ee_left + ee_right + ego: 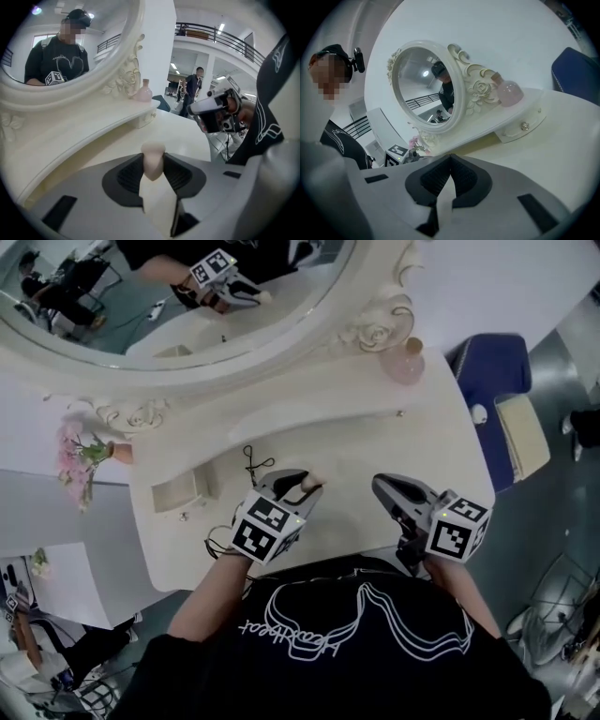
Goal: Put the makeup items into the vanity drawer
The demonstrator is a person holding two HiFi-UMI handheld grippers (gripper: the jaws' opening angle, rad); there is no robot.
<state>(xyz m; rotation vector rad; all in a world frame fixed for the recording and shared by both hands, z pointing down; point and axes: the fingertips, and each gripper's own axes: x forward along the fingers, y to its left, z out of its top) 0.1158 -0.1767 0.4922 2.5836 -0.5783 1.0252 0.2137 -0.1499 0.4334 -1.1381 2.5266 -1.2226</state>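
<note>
over open vanity top (375, 451), near edge — left tongs (311, 486) on beige item (153, 159)

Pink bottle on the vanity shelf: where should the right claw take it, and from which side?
Probably the round body of the pink bottle, claw level, coming from the open front. It stands upright with the carved mirror frame close beside it, so that side is blocked; the neck looks short. The right claw is shut and empty: open it first.
</note>
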